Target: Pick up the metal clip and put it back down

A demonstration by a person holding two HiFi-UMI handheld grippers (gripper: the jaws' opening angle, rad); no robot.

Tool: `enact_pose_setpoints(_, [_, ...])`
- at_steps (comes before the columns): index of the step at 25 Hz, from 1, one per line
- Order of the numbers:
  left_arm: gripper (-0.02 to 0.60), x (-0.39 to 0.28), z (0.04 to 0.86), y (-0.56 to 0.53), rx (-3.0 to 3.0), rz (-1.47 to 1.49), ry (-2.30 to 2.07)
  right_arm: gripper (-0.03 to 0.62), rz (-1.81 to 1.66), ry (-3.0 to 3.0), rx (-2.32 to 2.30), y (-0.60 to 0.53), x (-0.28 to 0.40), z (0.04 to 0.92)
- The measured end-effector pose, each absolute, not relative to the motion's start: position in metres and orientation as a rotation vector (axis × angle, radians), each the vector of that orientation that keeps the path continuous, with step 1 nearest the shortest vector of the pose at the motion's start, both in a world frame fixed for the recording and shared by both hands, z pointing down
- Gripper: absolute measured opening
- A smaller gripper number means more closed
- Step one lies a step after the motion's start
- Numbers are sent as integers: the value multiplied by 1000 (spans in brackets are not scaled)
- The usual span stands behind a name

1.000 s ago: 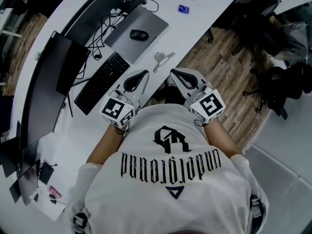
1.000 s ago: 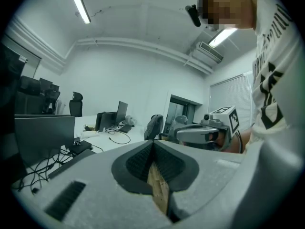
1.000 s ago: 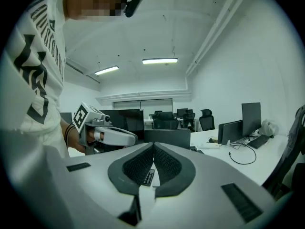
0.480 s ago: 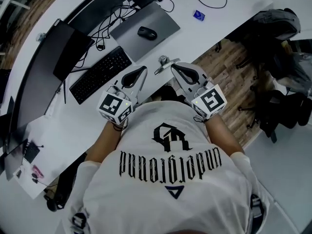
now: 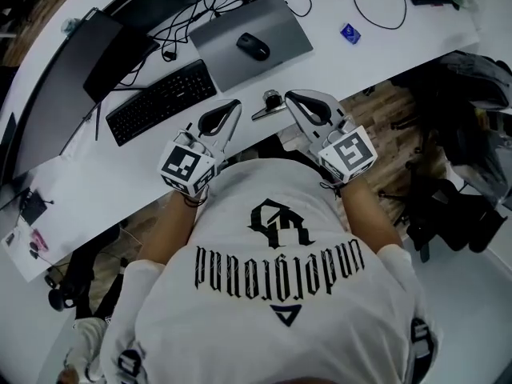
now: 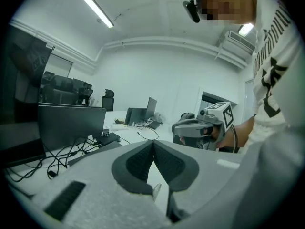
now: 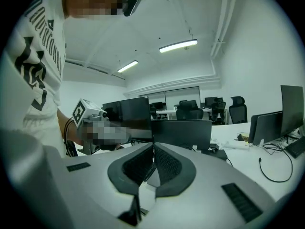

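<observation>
The metal clip (image 5: 270,105) lies near the front edge of the white desk (image 5: 336,62), between my two grippers. In the head view my left gripper (image 5: 237,103) points at the desk just left of the clip. My right gripper (image 5: 290,96) sits close on the clip's right, apart from it. Both are shut with nothing between the pads, as the left gripper view (image 6: 153,143) and the right gripper view (image 7: 153,146) show. The clip is not clearly visible in either gripper view.
A black keyboard (image 5: 160,101) lies left of the clip. Behind it is a grey closed laptop (image 5: 276,24) with a black mouse (image 5: 253,46) on top. A dark monitor (image 5: 64,94), cables (image 5: 188,24) and a small blue item (image 5: 350,33) share the desk. Dark chairs and bags (image 5: 464,134) stand at right.
The head view has swung, so the desk sits differently in frame. The right gripper's tip has come forward alongside the clip. Both grippers stay shut and empty.
</observation>
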State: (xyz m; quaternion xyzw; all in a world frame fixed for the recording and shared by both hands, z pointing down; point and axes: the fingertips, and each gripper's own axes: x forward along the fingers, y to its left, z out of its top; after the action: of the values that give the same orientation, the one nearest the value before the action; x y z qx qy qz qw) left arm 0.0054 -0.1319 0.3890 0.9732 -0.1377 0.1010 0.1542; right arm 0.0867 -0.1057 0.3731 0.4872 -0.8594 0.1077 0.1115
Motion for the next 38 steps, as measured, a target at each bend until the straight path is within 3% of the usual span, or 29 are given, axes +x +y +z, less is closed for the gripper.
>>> enact_pose_setpoints(24, [14, 16, 456, -150, 2648, 336, -699, 21, 415, -2636, 907, -143, 100, 454])
enact_pose_setpoints(30, [14, 16, 480, -147, 2625, 374, -678, 71, 463, -2591, 824, -140, 99, 491])
enact_pose_setpoints(38, [14, 24, 514, -144, 2595, 426, -641, 89, 517, -2549, 736, -138, 100, 533])
